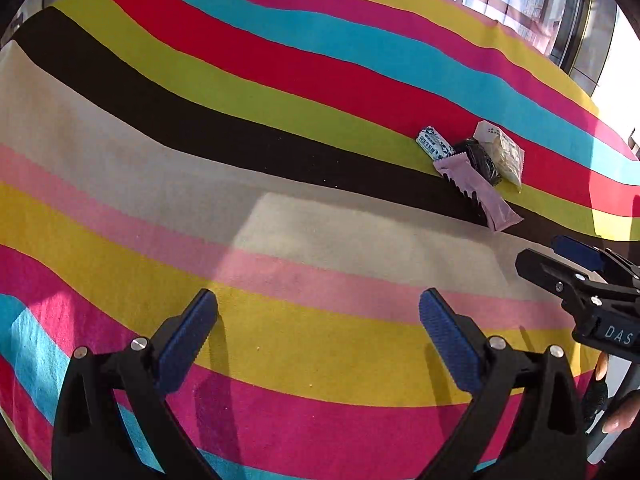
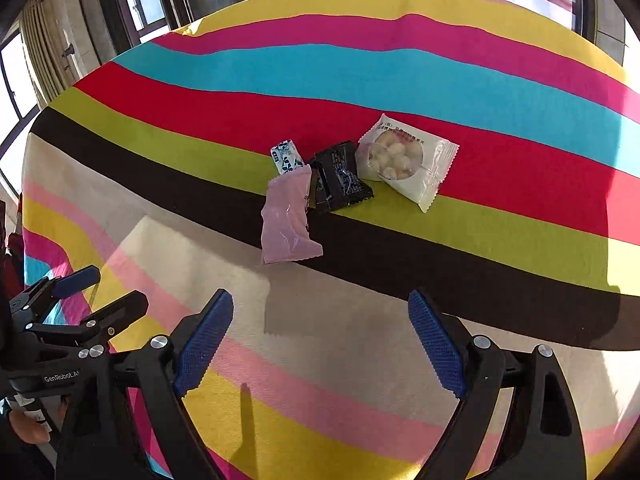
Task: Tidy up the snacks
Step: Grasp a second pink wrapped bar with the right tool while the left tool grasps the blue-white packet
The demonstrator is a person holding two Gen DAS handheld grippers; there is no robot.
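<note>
White letters reading "DAS" are showing on the black body of the right gripper (image 1: pixel 576 258) at the right edge of the left wrist view. In the right wrist view, "GenRobot.AI" is showing in small white print on the body of the left gripper (image 2: pixel 102 292) at the near left (its last letters are running into shadow). Print is also showing on the white snack bag (image 2: pixel 408 160), the black packet (image 2: pixel 340 178) and the blue-and-white packet (image 2: pixel 286 156), but it is too small to read.

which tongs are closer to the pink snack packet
Right. The right tongs hover open with the pink snack packet just ahead of their fingertips. The left tongs, also open, sit further back and to the packet's left.
</note>
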